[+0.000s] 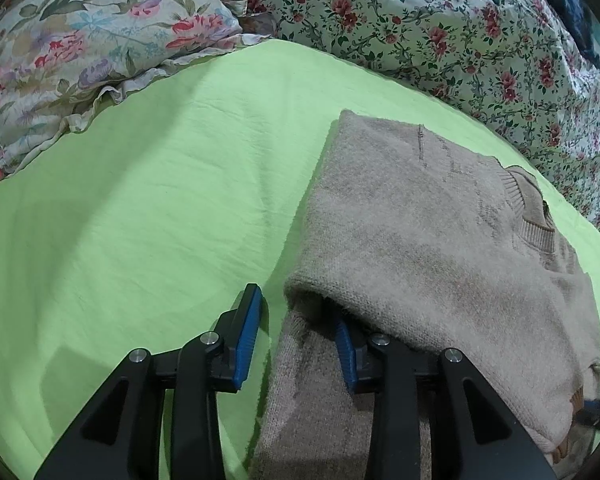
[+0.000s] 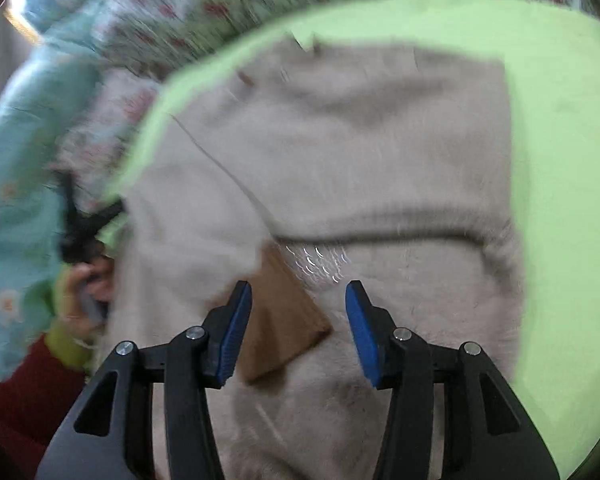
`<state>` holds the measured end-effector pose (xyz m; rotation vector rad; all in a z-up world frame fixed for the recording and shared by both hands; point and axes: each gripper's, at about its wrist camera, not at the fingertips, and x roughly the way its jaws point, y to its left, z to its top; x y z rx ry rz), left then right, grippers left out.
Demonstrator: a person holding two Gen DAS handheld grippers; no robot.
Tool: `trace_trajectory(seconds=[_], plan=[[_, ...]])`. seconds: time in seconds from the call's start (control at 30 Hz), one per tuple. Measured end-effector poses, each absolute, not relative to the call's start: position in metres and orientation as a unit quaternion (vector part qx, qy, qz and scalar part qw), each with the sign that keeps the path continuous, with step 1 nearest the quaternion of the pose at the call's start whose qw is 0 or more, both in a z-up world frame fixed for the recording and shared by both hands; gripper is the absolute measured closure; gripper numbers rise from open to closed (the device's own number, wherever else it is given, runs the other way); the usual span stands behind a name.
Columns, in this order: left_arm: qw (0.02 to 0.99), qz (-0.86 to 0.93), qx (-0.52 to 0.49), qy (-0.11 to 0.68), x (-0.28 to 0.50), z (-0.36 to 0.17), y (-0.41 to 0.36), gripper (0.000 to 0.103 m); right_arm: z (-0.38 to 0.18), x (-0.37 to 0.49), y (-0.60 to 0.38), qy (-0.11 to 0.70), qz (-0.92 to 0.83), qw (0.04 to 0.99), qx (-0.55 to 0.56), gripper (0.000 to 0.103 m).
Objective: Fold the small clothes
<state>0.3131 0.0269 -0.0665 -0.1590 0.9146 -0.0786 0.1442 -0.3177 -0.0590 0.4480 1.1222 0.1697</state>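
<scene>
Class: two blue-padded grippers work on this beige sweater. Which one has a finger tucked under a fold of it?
The left gripper: its right finger sits under the beige sweater's folded edge. The right gripper hovers open above it.

Beige sweater [image 1: 420,220]; lime-green sheet [image 1: 160,200]; floral pillow [image 1: 80,40].

Black tongs [image 2: 298,330] with ribbed blue pads, silver screws, dark red sleeve [image 2: 28,392], yellow-green cuff

left wrist view sharp and evenly lit; right wrist view heavily motion-blurred; both bend and darken at the edges.
</scene>
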Motion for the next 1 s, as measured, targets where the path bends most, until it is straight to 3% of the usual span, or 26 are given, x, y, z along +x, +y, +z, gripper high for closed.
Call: trace_trajectory(seconds=[0.07,0.1,0.33,0.57,0.63,0.77,0.9,1.0], plan=[[0.894,-0.038,-0.076,0.441,0.313,-0.066,0.027,0.067,-0.058,0.147,-0.306,0.528,0.104,0.817,0.207,0.09],[0.894,-0.038,-0.076,0.441,0.313,-0.067,0.027,0.067,-0.052,0.146,-0.304,0.523,0.111,0.819,0.209,0.094],[0.896,-0.032,-0.066,0.439,0.314,-0.066,0.024,0.067,0.045,0.165,-0.331,0.422,0.081,0.888,0.164,0.094],[0.892,-0.036,-0.068,0.445,0.317,-0.066,0.026,0.064,-0.036,0.208,-0.369,0.532,0.011,0.828,0.175,0.094],[0.888,-0.042,-0.079,0.45,0.319,-0.066,0.031,0.064,-0.048,0.208,-0.366,0.544,0.009,0.822,0.169,0.092],[0.884,-0.044,-0.069,0.461,0.314,-0.062,0.036,0.063,-0.035,0.194,-0.376,0.524,-0.032,0.834,0.171,0.077],[0.874,-0.06,-0.043,0.479,0.288,-0.054,0.04,0.062,-0.013,0.16,-0.384,0.495,-0.037,0.846,0.191,0.055],[0.865,-0.101,-0.051,0.489,0.252,-0.043,0.048,0.056,-0.005,0.122,-0.38,0.488,-0.03,0.848,0.206,0.05]])
